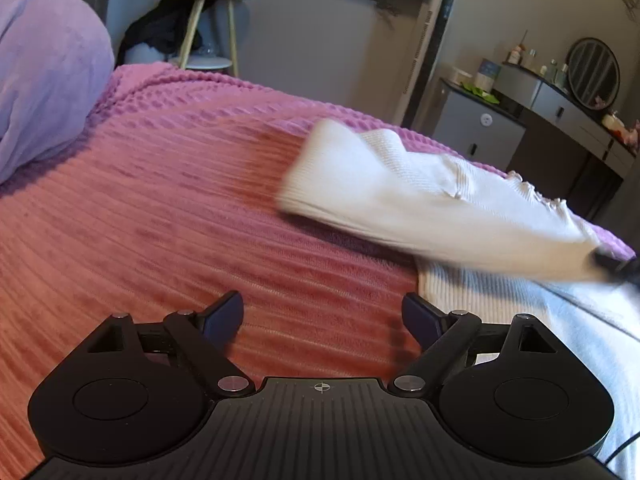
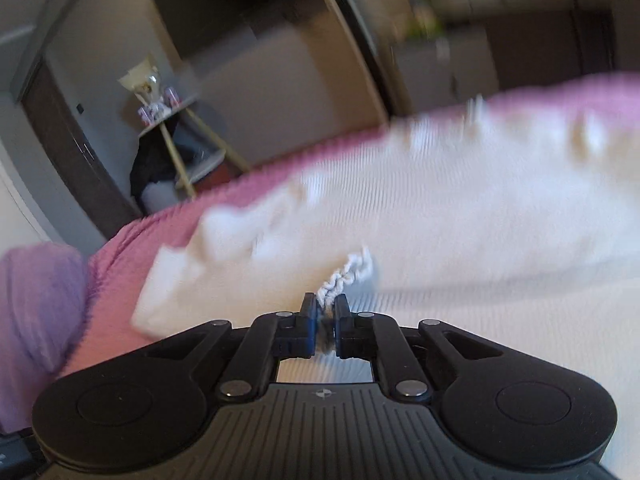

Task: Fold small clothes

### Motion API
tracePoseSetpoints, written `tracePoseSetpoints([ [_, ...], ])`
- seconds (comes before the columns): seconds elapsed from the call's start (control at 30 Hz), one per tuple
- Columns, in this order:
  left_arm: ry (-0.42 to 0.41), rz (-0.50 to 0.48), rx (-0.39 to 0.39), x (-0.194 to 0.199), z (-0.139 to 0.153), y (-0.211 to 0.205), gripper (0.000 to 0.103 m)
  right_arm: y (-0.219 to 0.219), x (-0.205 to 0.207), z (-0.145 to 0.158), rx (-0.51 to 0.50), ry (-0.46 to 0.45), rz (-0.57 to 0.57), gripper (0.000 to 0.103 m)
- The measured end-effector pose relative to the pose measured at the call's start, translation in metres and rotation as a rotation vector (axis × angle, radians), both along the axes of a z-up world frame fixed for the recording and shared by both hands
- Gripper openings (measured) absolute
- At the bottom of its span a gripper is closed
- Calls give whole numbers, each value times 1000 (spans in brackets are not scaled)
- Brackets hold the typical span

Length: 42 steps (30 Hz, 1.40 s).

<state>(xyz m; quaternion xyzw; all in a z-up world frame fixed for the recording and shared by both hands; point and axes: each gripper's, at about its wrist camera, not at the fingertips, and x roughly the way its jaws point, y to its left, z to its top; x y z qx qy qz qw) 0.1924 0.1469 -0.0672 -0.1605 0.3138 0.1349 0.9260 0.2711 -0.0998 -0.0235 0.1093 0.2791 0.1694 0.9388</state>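
A white ribbed knit garment (image 1: 420, 196) lies on the pink bedspread (image 1: 180, 208) at the right; one part of it is lifted and stretched out above the rest, blurred by motion. My left gripper (image 1: 322, 314) is open and empty, low over the bedspread just left of the garment's edge. My right gripper (image 2: 324, 308) is shut on a frilly edge of the white garment (image 2: 440, 216), which fills the right wrist view. The right gripper's dark tip shows at the far right of the left wrist view (image 1: 618, 266), holding the lifted part.
A purple blanket (image 1: 44, 80) is heaped at the bed's left. Beyond the bed stand a small round side table (image 1: 208, 20) and a dresser with a round mirror (image 1: 592, 74) at the right.
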Motion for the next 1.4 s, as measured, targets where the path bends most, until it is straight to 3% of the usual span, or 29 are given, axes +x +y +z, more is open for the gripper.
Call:
tracePoseSetpoints([
  [0.1, -1, -9, 37, 1, -1, -7, 91, -28, -1, 15, -131, -99, -154, 7],
  [0.23, -8, -40, 63, 1, 0, -17, 93, -77, 17, -3, -166, -7, -274, 7],
  [0.37, -5, -61, 112, 2, -4, -26, 93, -108, 28, -27, -49, 114, -272, 11],
  [0.53, -26, -70, 110, 1, -3, -31, 94, -115, 35, -36, 19, 146, -235, 33],
  [0.67, -30, -87, 143, 2, -6, -39, 94, -108, 46, -42, 72, 171, -199, 33],
  [0.7, -27, -89, 152, 3, -7, -40, 94, -106, 48, -41, 68, 171, -191, 27],
  [0.73, -26, -91, 161, 3, -8, -41, 95, -102, 51, -39, 51, 164, -179, 8],
  [0.97, -23, -96, 188, 5, -11, -44, 96, -79, 36, 2, -309, -158, -224, 6],
  [1.4, -20, -91, 195, 6, -14, -46, 97, -115, 47, -13, -445, -121, -325, 6],
])
